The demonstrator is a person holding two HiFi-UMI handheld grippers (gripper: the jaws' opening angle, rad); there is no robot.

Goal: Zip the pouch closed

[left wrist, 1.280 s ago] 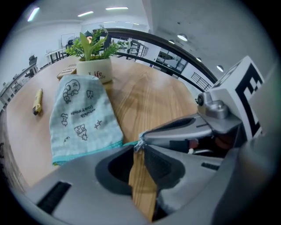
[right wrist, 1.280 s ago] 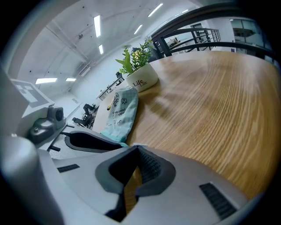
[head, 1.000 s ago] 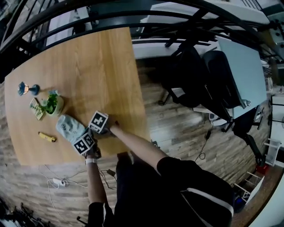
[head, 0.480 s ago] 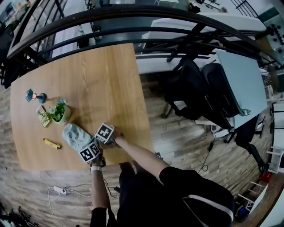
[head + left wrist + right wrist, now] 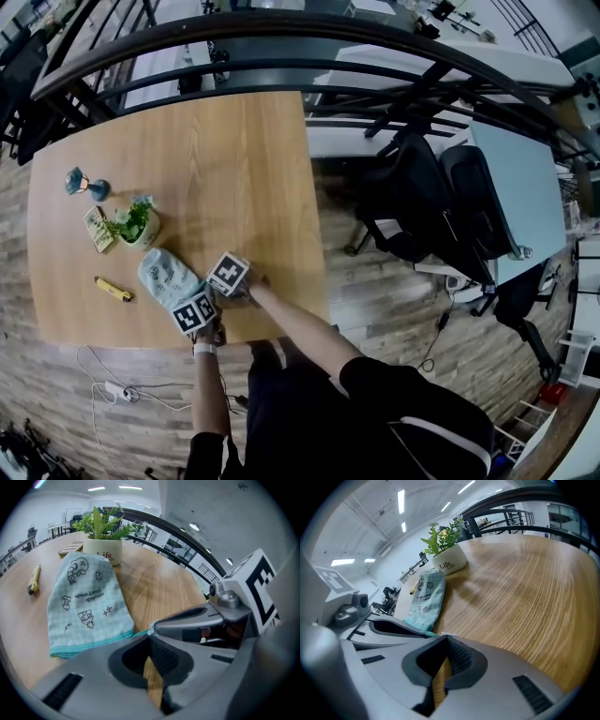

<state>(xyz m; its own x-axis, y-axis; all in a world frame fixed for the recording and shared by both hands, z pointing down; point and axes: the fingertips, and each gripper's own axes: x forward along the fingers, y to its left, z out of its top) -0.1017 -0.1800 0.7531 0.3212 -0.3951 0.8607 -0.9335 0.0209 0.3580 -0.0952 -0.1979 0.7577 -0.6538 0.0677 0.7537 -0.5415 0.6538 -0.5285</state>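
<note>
1. Little has moved on the table since the earlier pictures. The left gripper and right gripper stay together at the pouch's near corner, and only the head view's framing has slid.
2. Far left on the table is a small blue ornament. Just beside it is a flat wooden piece.
3. A yellow pen-like item lies alone near the table's front edge, apart from the pouch.
4. A potted plant in a white pot printed "Life" stands upright, just behind the pouch's far end.
5. The pouch is pale mint cloth with doodle prints. It lies flat on the table with its teal-edged zip side facing the person.
6. Left gripper: jaws pressed together at the tips. The end of the pouch's teal edge runs right into them.
7. Right gripper: jaws also pressed together at the tips, pinching a small pale bit at the same pouch corner. The bit is too small to tell what it is. The two grippers' tips sit almost touching.
8. Right of the table, dark office chairs stand on the wood floor.
</note>
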